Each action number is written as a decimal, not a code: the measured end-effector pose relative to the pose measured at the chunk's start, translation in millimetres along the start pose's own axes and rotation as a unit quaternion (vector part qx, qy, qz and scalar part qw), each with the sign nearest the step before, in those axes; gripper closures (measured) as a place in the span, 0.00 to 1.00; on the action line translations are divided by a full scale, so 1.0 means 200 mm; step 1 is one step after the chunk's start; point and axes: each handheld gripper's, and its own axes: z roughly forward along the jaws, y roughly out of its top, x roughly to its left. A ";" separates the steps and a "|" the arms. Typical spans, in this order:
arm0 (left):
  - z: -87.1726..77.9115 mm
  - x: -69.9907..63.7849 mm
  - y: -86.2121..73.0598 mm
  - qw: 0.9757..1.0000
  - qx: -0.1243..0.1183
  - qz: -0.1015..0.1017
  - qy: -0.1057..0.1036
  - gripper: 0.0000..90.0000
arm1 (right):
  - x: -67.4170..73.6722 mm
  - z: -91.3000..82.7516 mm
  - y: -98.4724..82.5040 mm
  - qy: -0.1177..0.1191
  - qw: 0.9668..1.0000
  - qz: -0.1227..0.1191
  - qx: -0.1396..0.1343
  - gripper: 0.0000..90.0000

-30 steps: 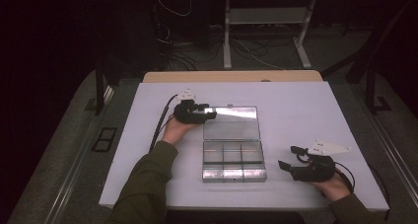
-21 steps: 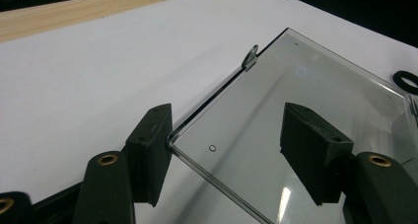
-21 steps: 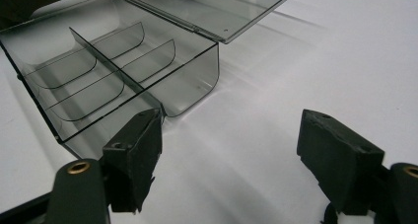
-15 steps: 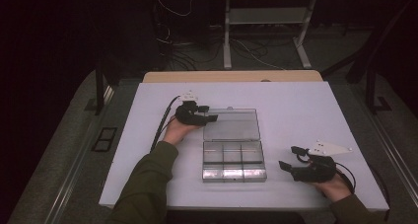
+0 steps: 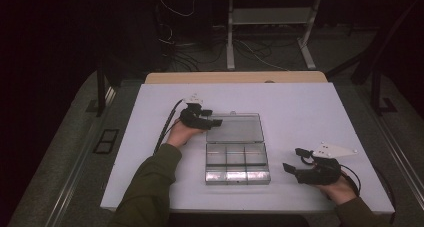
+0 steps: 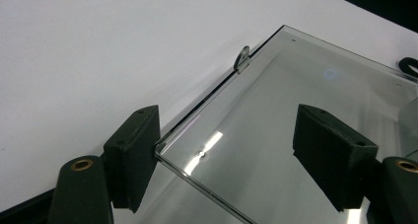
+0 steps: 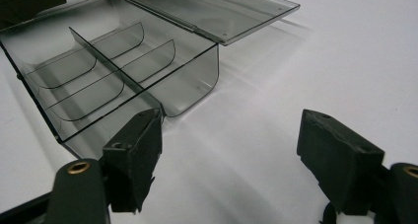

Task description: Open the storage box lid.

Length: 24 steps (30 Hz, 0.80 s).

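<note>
A clear plastic box (image 5: 237, 161) with small compartments lies in the middle of the white worktop (image 5: 300, 112), a little below the centre of the high view. Its lid (image 5: 235, 128) is folded back flat, toward the top of the frame. The left gripper (image 5: 214, 122) is at the left edge of this lid; in the left gripper view a corner of the lid lies between its fingers (image 6: 133, 157), one finger is at the lid's edge, and they have just been opening, now wide. The right gripper (image 5: 296, 160) rests at the lower right, apart from the box, its fingers (image 7: 132, 157) wide with only bare worktop between them.
</note>
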 end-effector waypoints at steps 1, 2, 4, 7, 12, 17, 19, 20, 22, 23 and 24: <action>0.00 0.00 0.00 1.000 0.001 0.001 0.000 0.28 | 0.00 0.00 0.00 0.000 1.000 -0.001 0.000 0.28; 0.00 0.00 0.00 1.000 0.003 0.000 0.001 0.28 | 0.00 0.00 0.00 0.000 1.000 -0.001 0.000 0.28; 0.00 0.00 0.00 1.000 0.004 0.002 0.002 0.28 | 0.00 0.00 0.00 0.000 1.000 -0.001 0.000 0.28; 0.01 0.00 0.00 1.000 0.007 0.003 0.003 0.28 | 0.00 0.00 0.00 0.001 1.000 -0.001 0.000 0.28; 0.01 -0.01 0.00 1.000 0.010 0.001 0.006 0.28 | 0.00 0.00 0.00 0.001 1.000 -0.001 0.000 0.28; 0.02 -0.02 0.00 1.000 0.020 0.006 0.015 0.28 | 0.00 0.00 0.00 0.001 1.000 -0.001 0.000 0.28; 0.02 -0.02 0.00 0.999 0.024 0.007 0.020 0.28 | 0.00 0.00 0.00 0.001 1.000 -0.001 0.000 0.28; 0.02 -0.02 0.00 0.999 0.026 0.011 0.019 0.30 | 0.00 0.00 0.00 0.001 1.000 -0.002 0.000 0.28; 0.03 -0.03 0.00 0.999 0.027 0.012 0.023 0.30 | 0.00 0.00 0.00 0.001 1.000 0.000 -0.001 0.28; 0.03 -0.03 0.00 0.999 0.025 0.011 0.023 0.30 | 0.00 0.00 0.00 0.001 1.000 0.000 0.000 0.28; 0.02 -0.02 0.00 0.999 0.024 0.007 0.023 0.29 | 0.00 0.00 0.00 0.001 1.000 -0.001 0.000 0.28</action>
